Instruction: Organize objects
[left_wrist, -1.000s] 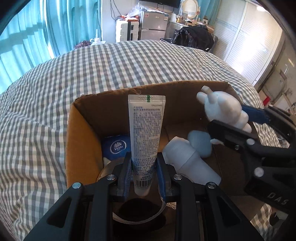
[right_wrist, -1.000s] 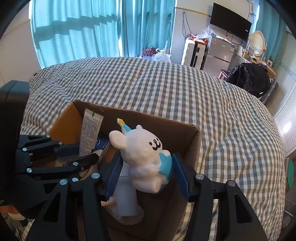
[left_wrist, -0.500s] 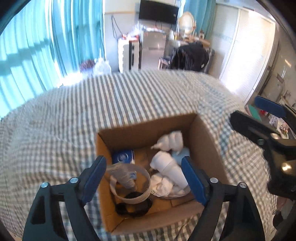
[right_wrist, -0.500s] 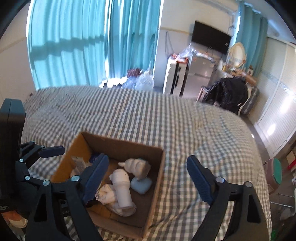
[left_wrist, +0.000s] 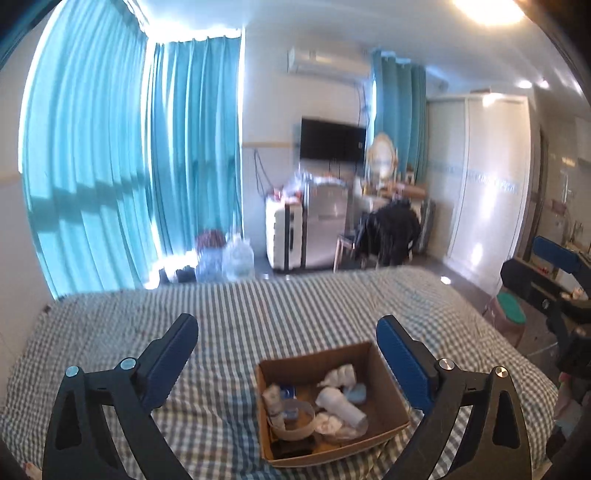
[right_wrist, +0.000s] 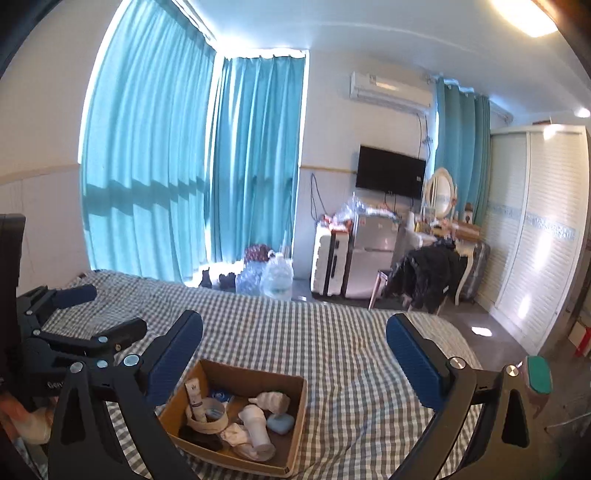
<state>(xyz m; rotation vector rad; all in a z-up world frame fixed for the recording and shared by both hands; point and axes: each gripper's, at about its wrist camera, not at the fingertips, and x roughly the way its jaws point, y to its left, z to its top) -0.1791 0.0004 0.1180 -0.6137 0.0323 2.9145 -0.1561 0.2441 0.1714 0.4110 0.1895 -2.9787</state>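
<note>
Both sets of jaws stand spread wide with nothing between them. The left gripper (left_wrist: 287, 341) and the right gripper (right_wrist: 294, 341) are held high and well back from the cardboard box (right_wrist: 295, 417), which sits on the checked bed (right_wrist: 332, 332).

All the task's things lie inside the box. The toothpaste tube (right_wrist: 195, 397) leans near the left wall, its foot inside a roll of tape (right_wrist: 207, 421). The white bear figure (right_wrist: 271, 400) lies on its side toward the far wall, with a white bottle (right_wrist: 256, 430) in front of it and a small pale blue case (right_wrist: 280, 422) just beside. A blue tissue pack (right_wrist: 221, 397) sits at the back, and something dark lies in the near corner, perhaps a cable or strap; it is too small to tell.

These would all handle as light pieces. The tube is soft and would buckle if squeezed hard, so it is best taken flat across its middle. The bear looks hard and smooth, probably brittle at the ears, so its body is the safer hold. The bottle would roll and slip; grip it across the waist.

Each gripper is pointed out over the bed and angled only slightly down, the two side by side, the left one showing at the left edge of the right wrist view. By the look of it the sorting is finished.
</note>
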